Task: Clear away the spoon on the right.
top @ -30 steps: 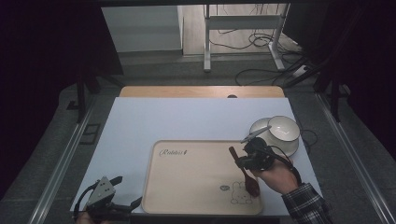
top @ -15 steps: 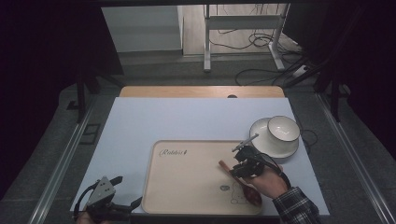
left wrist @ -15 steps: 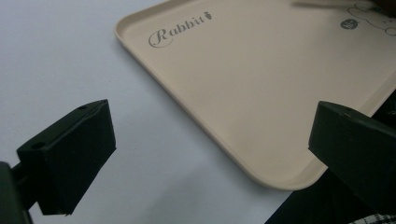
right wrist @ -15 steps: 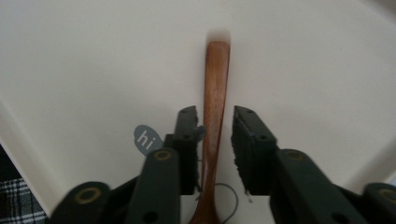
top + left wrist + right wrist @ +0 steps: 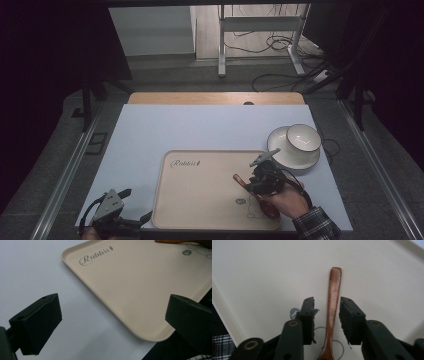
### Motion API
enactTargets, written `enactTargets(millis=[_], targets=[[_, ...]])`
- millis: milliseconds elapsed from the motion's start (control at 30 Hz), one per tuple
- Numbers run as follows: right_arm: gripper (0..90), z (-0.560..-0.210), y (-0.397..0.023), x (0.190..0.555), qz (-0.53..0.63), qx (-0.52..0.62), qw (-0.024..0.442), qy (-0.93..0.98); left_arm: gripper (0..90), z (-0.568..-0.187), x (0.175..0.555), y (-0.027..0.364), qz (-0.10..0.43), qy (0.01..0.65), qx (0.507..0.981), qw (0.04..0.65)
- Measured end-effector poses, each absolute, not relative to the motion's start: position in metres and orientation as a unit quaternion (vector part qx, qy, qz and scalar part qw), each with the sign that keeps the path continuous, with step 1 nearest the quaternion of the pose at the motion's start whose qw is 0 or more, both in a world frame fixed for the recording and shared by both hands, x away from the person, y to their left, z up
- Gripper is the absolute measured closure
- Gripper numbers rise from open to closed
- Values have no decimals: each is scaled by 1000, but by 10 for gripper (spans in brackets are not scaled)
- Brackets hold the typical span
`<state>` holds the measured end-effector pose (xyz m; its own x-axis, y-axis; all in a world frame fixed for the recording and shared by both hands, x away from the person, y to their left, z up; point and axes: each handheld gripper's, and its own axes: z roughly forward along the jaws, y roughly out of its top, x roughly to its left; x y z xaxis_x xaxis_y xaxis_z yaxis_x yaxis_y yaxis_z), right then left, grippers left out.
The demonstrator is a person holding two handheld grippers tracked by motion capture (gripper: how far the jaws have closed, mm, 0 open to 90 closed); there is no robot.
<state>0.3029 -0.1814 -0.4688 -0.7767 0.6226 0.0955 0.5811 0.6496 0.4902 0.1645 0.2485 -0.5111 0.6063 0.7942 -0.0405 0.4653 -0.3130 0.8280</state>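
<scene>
— Since a second ago we've brought the right gripper (image 5: 250, 184) away from the bowl (image 5: 303, 138) and down onto the tray (image 5: 200, 200); its jaws have just been opening, and the wooden spoon (image 5: 332, 312) lies flat between them, unpressed.

— So the spoon is set down on the tray, near the printed figure?

— We judge so; what's left is lifting clear. Our left gripper (image 5: 131, 210) rests on the tabletop (image 5: 200, 125) at the tray's near corner, jaws wide apart, holding nothing.

A lab-like recording room: a white table (image 5: 200, 130) on a dark carpet (image 5: 60, 150), loose cables (image 5: 270, 80) on the floor, a metal stand (image 5: 260, 35) behind.
</scene>
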Motion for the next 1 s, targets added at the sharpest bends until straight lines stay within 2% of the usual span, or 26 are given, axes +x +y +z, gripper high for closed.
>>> enactTargets(millis=[33, 333, 500, 1000], targets=[[704, -471, -181, 300, 259, 323, 45, 909, 2, -511, 165, 249, 192, 400, 787, 428], [864, -482, -181, 292, 291, 310, 64, 903, 2, -511, 165, 249, 193, 399, 787, 429], [894, -487, -181, 289, 298, 306, 71, 902, 2, -511, 164, 249, 193, 399, 787, 430], [895, -500, -183, 288, 284, 309, 83, 904, 0, -511, 162, 251, 200, 399, 779, 441]])
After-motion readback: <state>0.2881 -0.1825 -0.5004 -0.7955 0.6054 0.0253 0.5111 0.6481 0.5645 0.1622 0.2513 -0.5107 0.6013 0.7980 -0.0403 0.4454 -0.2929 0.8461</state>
